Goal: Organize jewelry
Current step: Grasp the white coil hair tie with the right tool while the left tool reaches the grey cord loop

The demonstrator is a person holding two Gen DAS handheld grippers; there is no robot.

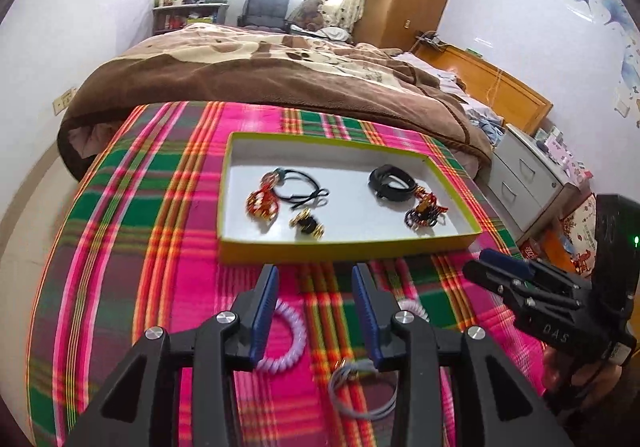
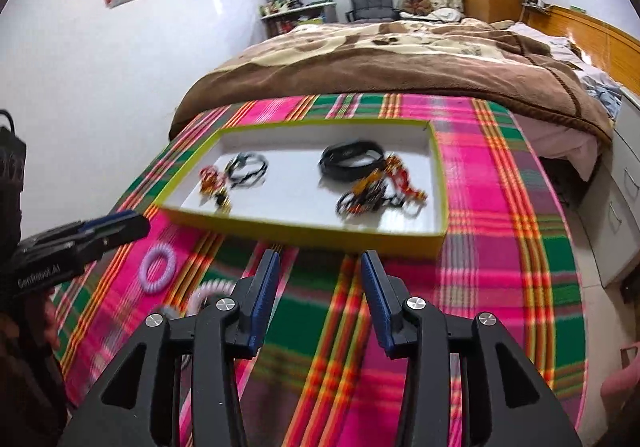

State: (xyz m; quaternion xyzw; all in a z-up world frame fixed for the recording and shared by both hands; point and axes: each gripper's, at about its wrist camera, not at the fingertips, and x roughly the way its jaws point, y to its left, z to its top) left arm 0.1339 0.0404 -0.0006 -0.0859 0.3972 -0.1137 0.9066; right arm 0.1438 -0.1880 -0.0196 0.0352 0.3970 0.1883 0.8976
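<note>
**Jewelry sorting at midpoint: three pieces wait outside the tray**

Fingers of the left gripper point(image 1: 314, 275) stand well apart and hold nothing, hovering over a plaid cloth point(image 1: 168, 207) spread on what looks like the foot of a bed. Beneath and just inside its left finger lies a lilac coil bracelet point(image 1: 282, 339); under the right finger sits a thin grey wire bangle point(image 1: 360, 393), and a pale coil band point(image 1: 410, 307) peeks out just beyond that finger. Ahead of both fingertips is the yellow-walled tray point(image 1: 344, 247), already carrying black cords, a black strap and red-and-gold beaded pieces. The right gripper point(image 2: 318, 261) is likewise wide open and empty, aimed at the tray's near wall, with only cloth between its fingers.

The likeliest trouble, judging from this layout: the bangle is thin and lies flat on soft fabric, so closing fingers could pinch the cloth or slide off the wire. The springy coil may pop free if gripped at its edge. With the two grippers near each other, a reach toward the same piece risks a collision.
</note>
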